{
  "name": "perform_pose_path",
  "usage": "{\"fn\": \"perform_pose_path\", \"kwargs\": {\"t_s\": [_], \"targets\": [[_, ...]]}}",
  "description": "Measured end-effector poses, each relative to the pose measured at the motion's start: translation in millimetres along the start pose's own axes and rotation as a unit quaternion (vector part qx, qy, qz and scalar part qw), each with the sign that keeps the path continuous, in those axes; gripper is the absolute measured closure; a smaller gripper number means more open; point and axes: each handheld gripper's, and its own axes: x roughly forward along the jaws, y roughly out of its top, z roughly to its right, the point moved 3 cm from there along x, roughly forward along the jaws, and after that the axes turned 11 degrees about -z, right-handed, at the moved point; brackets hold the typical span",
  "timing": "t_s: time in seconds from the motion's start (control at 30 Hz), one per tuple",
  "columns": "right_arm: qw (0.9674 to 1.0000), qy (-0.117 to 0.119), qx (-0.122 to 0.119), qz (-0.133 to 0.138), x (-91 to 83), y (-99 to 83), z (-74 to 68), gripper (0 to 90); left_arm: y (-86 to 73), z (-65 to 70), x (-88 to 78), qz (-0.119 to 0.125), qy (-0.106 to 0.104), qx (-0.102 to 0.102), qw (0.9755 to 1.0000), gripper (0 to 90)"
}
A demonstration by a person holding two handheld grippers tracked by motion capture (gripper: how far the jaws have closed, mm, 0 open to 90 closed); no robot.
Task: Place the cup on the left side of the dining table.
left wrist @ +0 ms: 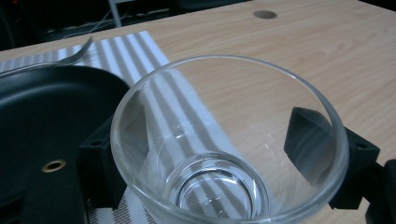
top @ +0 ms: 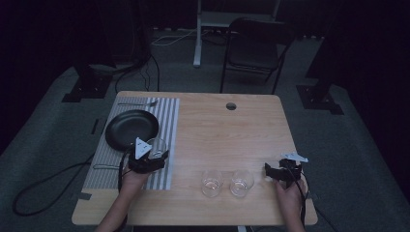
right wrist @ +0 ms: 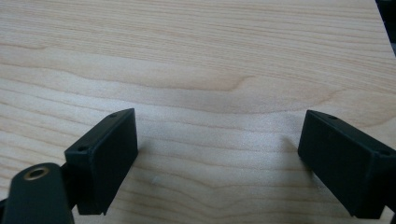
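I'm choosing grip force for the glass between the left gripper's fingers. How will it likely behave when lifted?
The glass looks rigid and probably brittle, so a hard squeeze risks cracking it. Its smooth walls taper toward the base, so it may slip down between the flat fingers. It is empty, so likely light.

A light wooden table carries a grey striped placemat along its left side, and a black plate rests on that placemat with a fork lying on the mat just beyond the plate and another thin utensil lying on the mat nearer the person. Just right of the plate's near edge, the left gripper is closed around a clear glass over the mat. Well right of the placemat, two more clear glasses stand side by side near the table's front edge, with the right gripper beside them and a dark folding chair on the floor behind the table.
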Motion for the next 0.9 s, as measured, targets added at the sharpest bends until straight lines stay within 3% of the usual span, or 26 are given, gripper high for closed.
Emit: {"fn": "perform_pose_path", "kwargs": {"t_s": [0.23,0.73,0.9], "targets": [[1.0000,0.000,0.000,0.000,0.0,0.0,0.0,11.6,-4.9,-9.6,8.5,-0.012,0.011,-0.021,0.9997,19.5],[1.0000,0.000,0.000,0.000,0.0,0.0,0.0,11.6,-12.9,-23.0,20.8,-0.035,0.039,-0.026,0.9983,19.5],[1.0000,0.000,0.000,0.000,0.0,0.0,0.0,11.6,-14.9,-26.3,21.1,-0.032,0.033,-0.036,0.9983,19.4]]}}
